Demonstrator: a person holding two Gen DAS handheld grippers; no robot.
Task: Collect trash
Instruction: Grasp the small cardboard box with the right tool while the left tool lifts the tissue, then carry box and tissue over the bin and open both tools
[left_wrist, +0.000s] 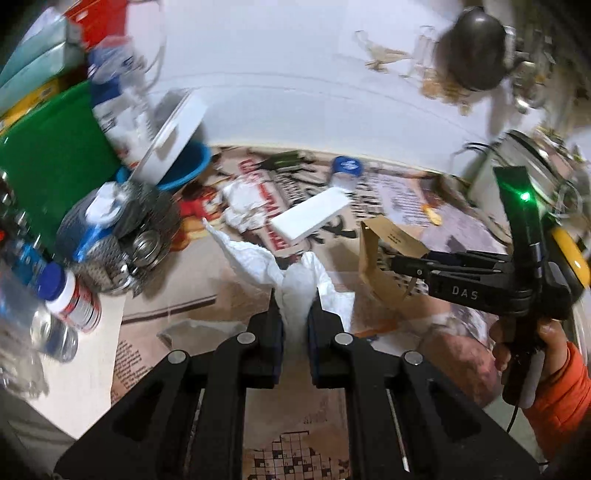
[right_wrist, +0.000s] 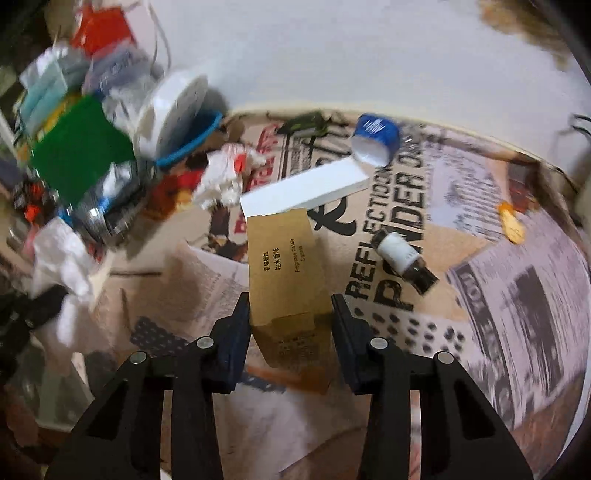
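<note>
Newspaper sheets (right_wrist: 461, 206) cover the flat table up to the white wall. The right gripper (right_wrist: 290, 314) clamps a stiff brown cardboard box (right_wrist: 284, 266), lifted above the paper. The left gripper (left_wrist: 295, 310) pinches a crumpled white tissue (left_wrist: 280, 269) tightly. A blue bowl (left_wrist: 192, 168) holds a white lid.

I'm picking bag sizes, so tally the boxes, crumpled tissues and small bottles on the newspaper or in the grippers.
Boxes: 2, white box, brown box in right gripper
Crumpled tissues: 2, loose tissue, held tissue in left gripper
Small bottle: 1
Total: 5
</note>
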